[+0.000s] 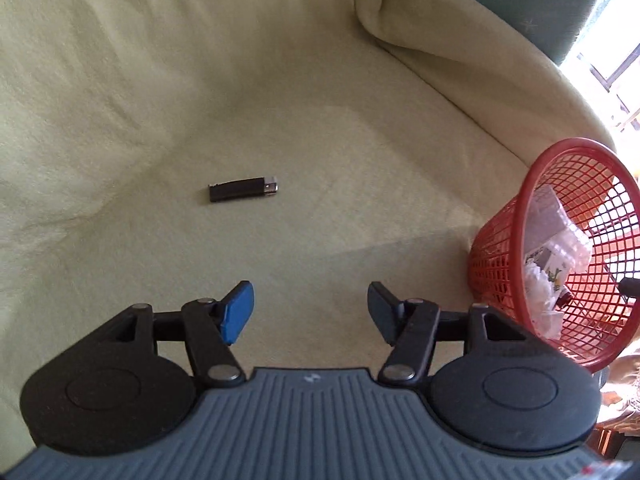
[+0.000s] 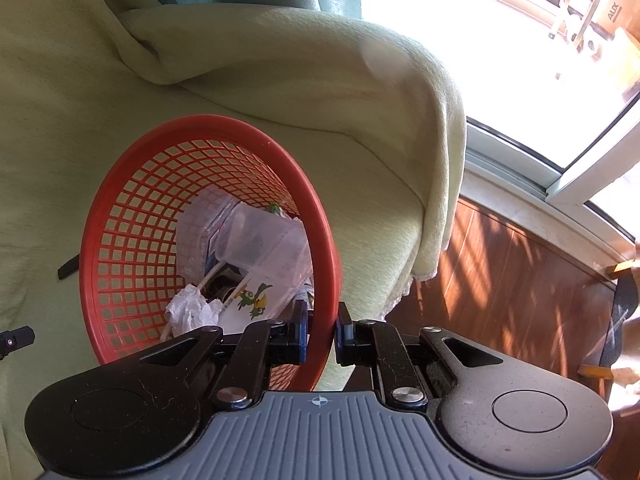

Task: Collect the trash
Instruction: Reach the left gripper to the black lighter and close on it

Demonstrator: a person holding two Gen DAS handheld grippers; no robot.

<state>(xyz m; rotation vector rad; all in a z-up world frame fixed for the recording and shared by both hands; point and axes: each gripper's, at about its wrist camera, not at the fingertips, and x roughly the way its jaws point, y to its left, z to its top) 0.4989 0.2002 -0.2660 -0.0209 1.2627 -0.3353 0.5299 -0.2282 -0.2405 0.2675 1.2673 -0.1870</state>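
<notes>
Jaws of the left gripper (image 1: 311, 312) stand spread wide with nothing between them, hovering above the pale yellow-green blanket (image 1: 140, 80). Ahead of them, lying flat on the blanket and well apart from the fingertips, is a small black lighter (image 1: 243, 189) with a metal cap at its right end. Off to the right, the red mesh basket (image 1: 520, 252) sits tilted, its mouth turned toward the camera.

Jaws of the right gripper (image 2: 322, 336) are clenched on the basket's red rim (image 2: 329, 264), one finger inside and one outside. Within the basket lie a clear plastic cup (image 2: 264, 236), a crumpled white tissue (image 2: 188, 308) and a wrapper printed with a green cartoon bird (image 2: 256, 300); other scraps beneath are too jumbled to name with confidence. Beyond the blanket's draped edge lie a wooden floor (image 2: 500, 280) and a bright window (image 2: 480, 40).
</notes>
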